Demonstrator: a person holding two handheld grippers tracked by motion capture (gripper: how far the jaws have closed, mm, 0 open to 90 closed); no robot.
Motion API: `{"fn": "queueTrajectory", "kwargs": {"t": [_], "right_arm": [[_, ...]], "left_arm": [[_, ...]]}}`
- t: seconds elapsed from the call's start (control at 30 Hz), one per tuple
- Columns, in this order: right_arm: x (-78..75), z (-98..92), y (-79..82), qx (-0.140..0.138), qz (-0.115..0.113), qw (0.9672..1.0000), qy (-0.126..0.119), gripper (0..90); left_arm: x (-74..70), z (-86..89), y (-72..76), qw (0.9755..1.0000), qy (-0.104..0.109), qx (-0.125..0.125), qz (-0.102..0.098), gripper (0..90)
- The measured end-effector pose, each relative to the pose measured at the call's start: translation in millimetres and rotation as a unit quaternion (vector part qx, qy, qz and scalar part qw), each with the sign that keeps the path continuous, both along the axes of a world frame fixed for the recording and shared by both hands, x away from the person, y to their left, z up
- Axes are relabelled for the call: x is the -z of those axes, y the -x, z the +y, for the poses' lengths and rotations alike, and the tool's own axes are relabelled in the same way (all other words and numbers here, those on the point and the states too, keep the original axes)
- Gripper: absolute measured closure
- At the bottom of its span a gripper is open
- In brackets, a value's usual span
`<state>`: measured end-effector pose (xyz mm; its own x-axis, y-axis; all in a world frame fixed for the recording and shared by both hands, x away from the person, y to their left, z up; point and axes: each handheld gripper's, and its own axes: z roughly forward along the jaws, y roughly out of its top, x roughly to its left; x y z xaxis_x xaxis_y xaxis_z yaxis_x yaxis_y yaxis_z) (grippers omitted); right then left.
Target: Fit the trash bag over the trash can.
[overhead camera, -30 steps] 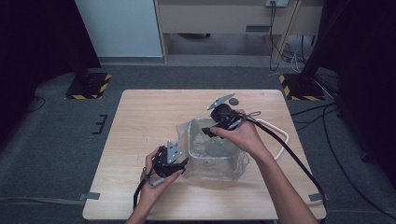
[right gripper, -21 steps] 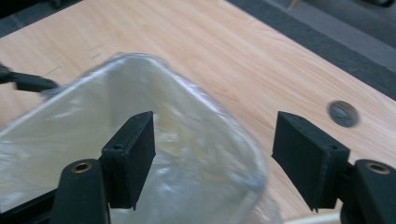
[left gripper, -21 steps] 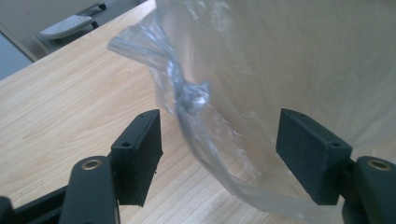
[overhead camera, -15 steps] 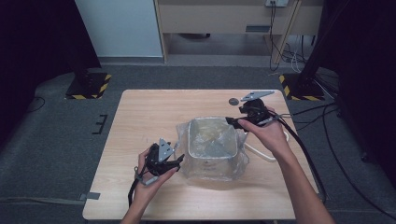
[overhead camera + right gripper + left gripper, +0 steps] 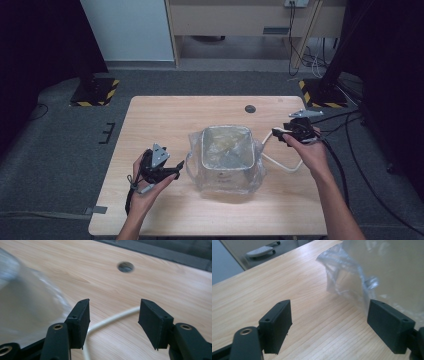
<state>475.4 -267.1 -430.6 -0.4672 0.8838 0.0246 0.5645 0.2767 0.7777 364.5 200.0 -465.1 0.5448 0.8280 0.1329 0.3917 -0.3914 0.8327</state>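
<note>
A square container lined with a clear plastic bag sits mid-table. The left gripper, jaws just widening, is empty beside the bag. The right gripper, open and just narrowing, straddles a white cord; pinching it looks like the next move.

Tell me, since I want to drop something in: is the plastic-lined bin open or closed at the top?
Open. The high view shows the bin upright, its plastic liner draped over the rim and the mouth uncovered.
</note>
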Motion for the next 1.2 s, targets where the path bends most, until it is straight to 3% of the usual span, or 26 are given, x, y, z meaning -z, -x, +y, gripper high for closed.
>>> {"fn": "queueTrajectory", "kwargs": {"t": [0.03, 0.07, 0.2, 0.3, 0.47, 0.7, 0.93, 1.2], "right_arm": [[10.7, -11.3, -1.7, 0.018, 0.001, 0.9998, -0.005, 43.4], [10.7, -11.3, -1.7, 0.018, 0.001, 0.9998, -0.005, 43.4], [35.5, -35.2, -3.3, 0.053, 0.007, 0.9985, -0.004, 45.5], [42.5, -44.2, -4.3, 0.064, 0.005, 0.9979, -0.008, 46.0], [54.1, -56.6, -6.4, 0.08, -0.005, 0.9968, 0.009, 45.2], [75.1, -74.3, -6.3, 0.106, -0.001, 0.9941, 0.021, 46.4], [85.9, -89.5, -6.2, 0.132, -0.007, 0.9909, 0.025, 46.9], [106.6, -96.3, -7.1, 0.144, 0.004, 0.9892, 0.026, 49.1]], "left_arm": [[1.8, 0.9, -0.5, 1.0, -0.006, 0.001, 0.001, 13.4], [3.7, 1.5, -1.0, 1.0, -0.008, 0.003, 0.003, 13.4], [12.3, 5.5, -4.0, 0.9999, -0.001, 0.002, 0.014, 8.3], [21.0, 8.8, -7.0, 0.9994, -0.003, -0.009, 0.034, 5.5], [31.6, 12.6, -8.3, 0.9986, -0.005, -0.017, 0.05, 5.6], [35.5, 15.1, -6.3, 0.9981, -0.004, -0.026, 0.055, 6.6], [37.6, 10.3, -5.6, 0.998, -0.01, -0.024, 0.057, 6.9], [37.6, 8.0, -4.5, 0.9981, -0.015, -0.022, 0.056, 6.6]]}}
